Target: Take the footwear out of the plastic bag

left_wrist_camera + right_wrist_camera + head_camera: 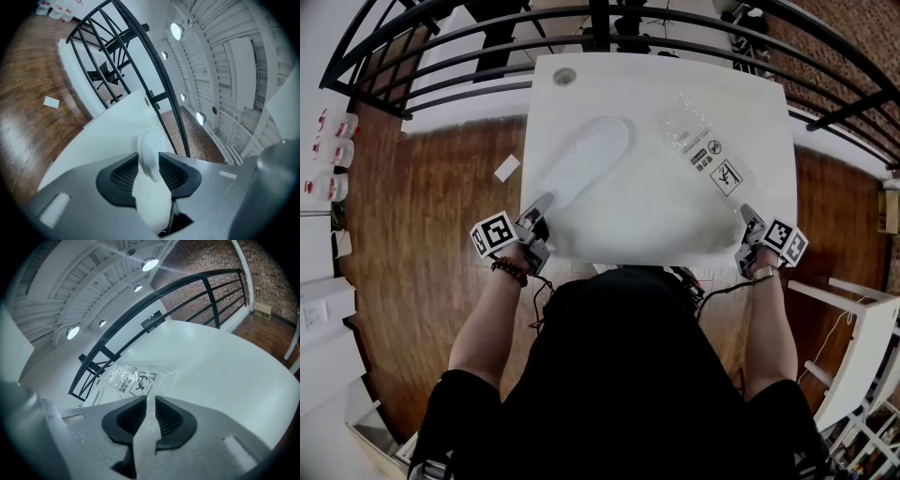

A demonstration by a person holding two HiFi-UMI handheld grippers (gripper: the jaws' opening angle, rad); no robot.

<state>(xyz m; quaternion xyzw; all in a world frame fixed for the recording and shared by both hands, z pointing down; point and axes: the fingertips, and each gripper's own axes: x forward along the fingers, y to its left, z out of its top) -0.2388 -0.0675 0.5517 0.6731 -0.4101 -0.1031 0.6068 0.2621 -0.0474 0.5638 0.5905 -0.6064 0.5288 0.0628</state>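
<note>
A flat white slipper (581,164) lies outside the bag on the left half of the white table (675,225), toe toward the far side. My left gripper (539,208) sits at its heel. In the left gripper view the heel (150,154) lies between the dark pads (123,176), and the jaws stand slightly apart around it. A clear plastic bag (698,150) with printed warning labels lies flat on the right half. My right gripper (748,217) is at the bag's near corner. In the right gripper view a strip of the film (136,378) runs through a narrow gap between the pads (168,420).
A black railing (581,19) curves behind the table's far edge. A round cable hole (564,77) sits at the far left corner. A white card (506,169) lies on the wooden floor to the left. White furniture (862,328) stands at the right.
</note>
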